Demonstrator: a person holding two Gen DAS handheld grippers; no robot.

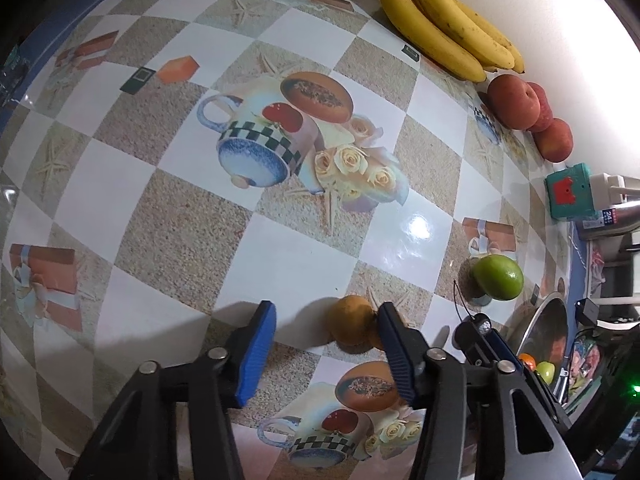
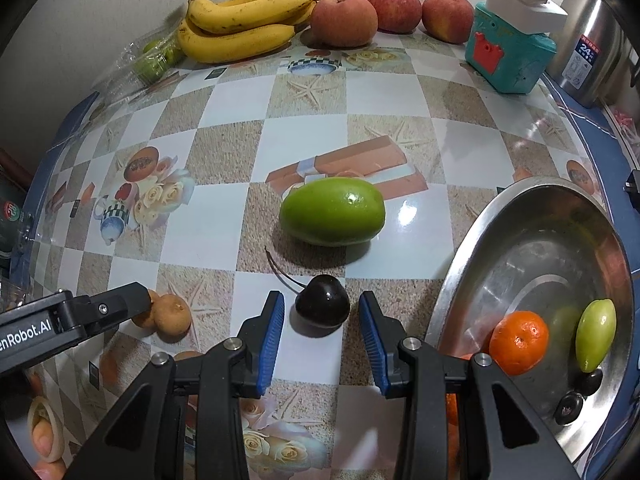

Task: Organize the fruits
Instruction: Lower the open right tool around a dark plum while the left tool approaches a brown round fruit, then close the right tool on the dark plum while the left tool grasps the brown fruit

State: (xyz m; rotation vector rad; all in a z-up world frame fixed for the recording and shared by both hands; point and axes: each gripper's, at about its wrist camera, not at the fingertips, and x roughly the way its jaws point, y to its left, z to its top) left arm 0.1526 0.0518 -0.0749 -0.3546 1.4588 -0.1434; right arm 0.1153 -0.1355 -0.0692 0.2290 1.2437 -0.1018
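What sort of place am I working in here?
Probably a home kitchen or dining table: a printed checkered tablecloth, a metal bowl holding fruit, bananas against the wall, and a steel thermos.

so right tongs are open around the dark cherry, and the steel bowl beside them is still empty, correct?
Not quite. The right tongs are open around the dark cherry, but the steel bowl isn't empty: the right wrist view shows an orange, a small green fruit and a couple of dark fruits already in it.
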